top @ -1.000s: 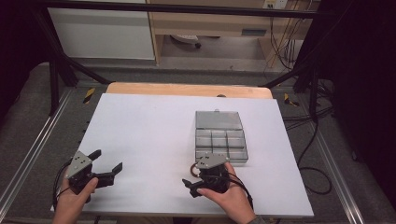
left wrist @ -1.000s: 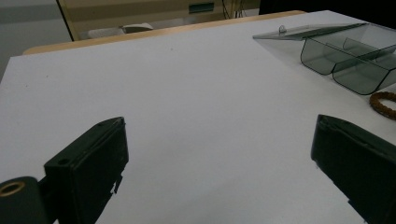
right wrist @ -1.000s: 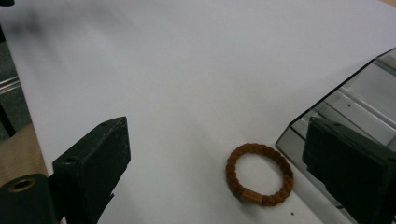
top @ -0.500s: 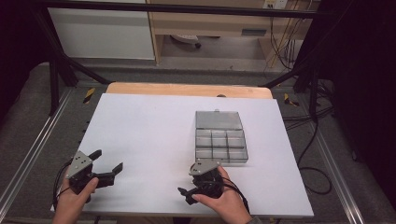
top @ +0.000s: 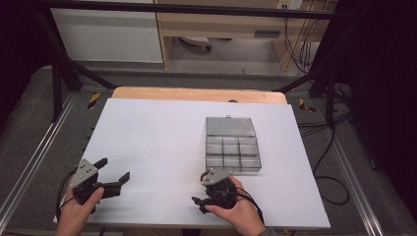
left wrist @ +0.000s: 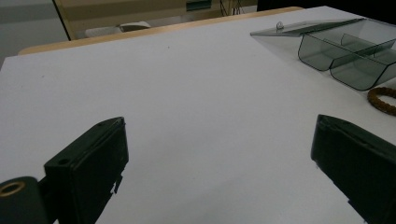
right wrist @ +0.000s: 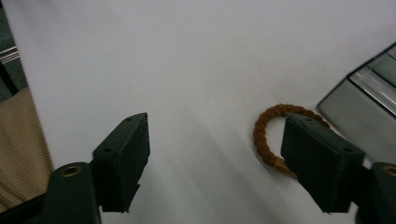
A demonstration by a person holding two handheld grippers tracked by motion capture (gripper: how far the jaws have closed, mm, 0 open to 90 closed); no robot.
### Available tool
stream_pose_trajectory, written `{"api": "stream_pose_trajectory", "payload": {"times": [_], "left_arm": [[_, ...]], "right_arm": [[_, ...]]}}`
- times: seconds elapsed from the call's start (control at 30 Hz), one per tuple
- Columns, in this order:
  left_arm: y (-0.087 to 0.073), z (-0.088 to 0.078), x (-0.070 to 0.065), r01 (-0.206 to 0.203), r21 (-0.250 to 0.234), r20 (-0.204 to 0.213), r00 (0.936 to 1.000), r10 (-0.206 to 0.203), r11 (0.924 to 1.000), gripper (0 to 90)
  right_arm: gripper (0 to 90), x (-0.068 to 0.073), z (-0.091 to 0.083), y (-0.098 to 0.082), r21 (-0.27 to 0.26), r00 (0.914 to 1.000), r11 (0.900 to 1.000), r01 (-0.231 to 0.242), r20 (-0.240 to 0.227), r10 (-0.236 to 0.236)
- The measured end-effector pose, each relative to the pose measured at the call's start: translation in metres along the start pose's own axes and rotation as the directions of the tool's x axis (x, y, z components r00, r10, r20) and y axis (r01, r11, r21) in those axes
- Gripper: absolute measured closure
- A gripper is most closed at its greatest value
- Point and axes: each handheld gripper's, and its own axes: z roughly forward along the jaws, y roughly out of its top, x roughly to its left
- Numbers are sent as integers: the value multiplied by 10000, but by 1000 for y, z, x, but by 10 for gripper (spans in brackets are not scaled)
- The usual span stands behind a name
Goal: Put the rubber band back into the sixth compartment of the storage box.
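Both jaws wide, empty. Right gripper (right wrist: 212, 158) lining up on bracelet (right wrist: 275, 135) beside organizer box (top: 231, 145); next: centre, close.

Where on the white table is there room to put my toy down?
The big bare patch lies between the left gripper and the clear compartment box, reaching to the table's far edge. It is crowded by the box's near edge, where the brown bracelet lies beside the right gripper.

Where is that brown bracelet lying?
The brown bracelet lies on the white table, just in front of the clear box, beside the right tool.
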Motion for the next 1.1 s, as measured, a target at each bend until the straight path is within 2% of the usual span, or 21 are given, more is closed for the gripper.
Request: {"api": "stream_pose_trajectory", "payload": {"times": [0.33,0.5,0.9,0.93,1.0,1.03,1.1], "left_arm": [[0,0,-1,-50,32,21,10000,50,10000,42],[0,1,-1,-70,62,23,10000,70,10000,42],[0,1,-1,-99,93,26,9999,99,9999,42],[0,1,-1,-103,96,24,9999,102,9999,42],[0,1,-1,-109,92,10,9999,109,9999,42],[0,1,-1,-105,100,17,9999,105,9999,42],[0,1,-1,-104,102,16,9999,104,9999,42]], "right_arm": [[430,-18,7,-6,162,9995,9997,-156,271,151],[489,-25,12,-8,244,9997,9996,-171,198,166],[588,-32,20,-9,417,9998,9991,-32,173,25],[638,-32,21,-8,416,9998,9991,27,182,-35],[654,-33,21,-9,425,9998,9991,20,203,-28],[708,-33,21,-9,387,9999,9992,-47,155,41],[730,-33,21,-9,360,9999,9993,-19,170,13]]}}
